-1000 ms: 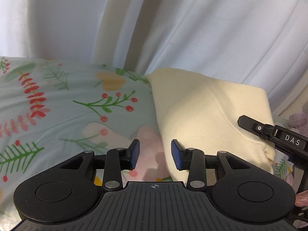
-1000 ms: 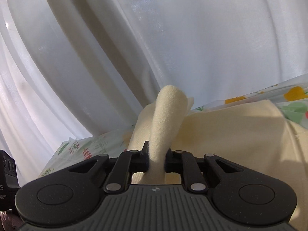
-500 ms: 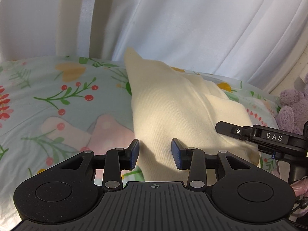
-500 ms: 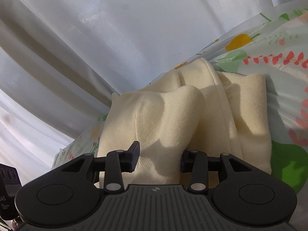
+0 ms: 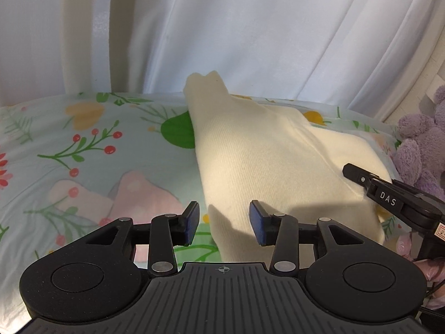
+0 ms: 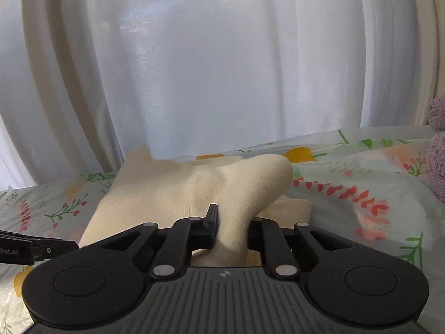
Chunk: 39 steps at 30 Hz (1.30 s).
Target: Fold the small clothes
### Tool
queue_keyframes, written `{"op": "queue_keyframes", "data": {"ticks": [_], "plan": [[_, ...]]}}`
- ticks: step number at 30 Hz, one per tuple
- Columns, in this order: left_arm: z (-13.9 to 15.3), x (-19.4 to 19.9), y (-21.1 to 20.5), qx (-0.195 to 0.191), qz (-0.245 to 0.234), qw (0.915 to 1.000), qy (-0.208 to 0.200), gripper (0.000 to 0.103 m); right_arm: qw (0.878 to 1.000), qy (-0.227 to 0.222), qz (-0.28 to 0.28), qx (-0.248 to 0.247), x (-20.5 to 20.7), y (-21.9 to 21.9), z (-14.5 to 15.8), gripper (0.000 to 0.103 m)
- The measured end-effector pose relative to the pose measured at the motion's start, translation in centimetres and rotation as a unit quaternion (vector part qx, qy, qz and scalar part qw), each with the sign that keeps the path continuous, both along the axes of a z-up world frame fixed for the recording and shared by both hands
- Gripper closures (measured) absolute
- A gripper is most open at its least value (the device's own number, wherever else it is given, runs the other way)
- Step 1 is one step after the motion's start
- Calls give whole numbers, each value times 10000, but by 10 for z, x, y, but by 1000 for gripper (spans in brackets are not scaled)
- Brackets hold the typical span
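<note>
A cream knit garment (image 5: 267,164) lies on the floral sheet (image 5: 83,144), its far corner raised toward the curtain. My left gripper (image 5: 224,222) is open, its blue pads (image 5: 257,226) on either side of the garment's near edge, not closed on it. My right gripper (image 6: 232,229) is shut on a raised fold of the cream garment (image 6: 250,183), which bulges up between the jaws. The right gripper also shows at the right edge of the left wrist view (image 5: 389,200), at the garment's right side.
White curtains (image 5: 250,27) hang close behind the bed. A purple plush toy (image 5: 420,144) sits at the right edge and also shows in the right wrist view (image 6: 438,161). The left gripper's tip shows at the left in the right wrist view (image 6: 33,249).
The right gripper let go of the fold, opened, then closed again on a new fold of the garment. The left gripper stayed open and shifted toward the garment's near edge.
</note>
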<state>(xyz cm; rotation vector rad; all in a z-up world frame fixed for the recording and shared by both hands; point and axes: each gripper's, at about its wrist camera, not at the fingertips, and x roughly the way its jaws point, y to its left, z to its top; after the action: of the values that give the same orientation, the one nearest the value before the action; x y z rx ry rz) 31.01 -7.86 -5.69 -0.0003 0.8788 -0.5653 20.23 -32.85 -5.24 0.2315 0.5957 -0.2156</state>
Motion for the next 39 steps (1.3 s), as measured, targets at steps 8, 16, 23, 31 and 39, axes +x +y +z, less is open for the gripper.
{"op": "queue_keyframes", "data": {"ticks": [8,16,23,31,39], "plan": [[-4,0,-10,45,-124,9998,117,52,9964,330,52,-785,9,8,-15,93],[-7,-3,-12,57,-124,9997,193,50,9993,-357,-72,-115,-42,-2,12,57],[-5,-13,-10,100,-130,9994,297,50,9896,-367,62,1388,-84,-4,11,53],[-12,-59,11,111,-224,9983,526,49,9356,-38,-350,3513,-108,-20,-39,53],[-24,-65,-9,236,-193,9977,608,50,8988,-311,-755,4306,-83,-23,-56,94]]}}
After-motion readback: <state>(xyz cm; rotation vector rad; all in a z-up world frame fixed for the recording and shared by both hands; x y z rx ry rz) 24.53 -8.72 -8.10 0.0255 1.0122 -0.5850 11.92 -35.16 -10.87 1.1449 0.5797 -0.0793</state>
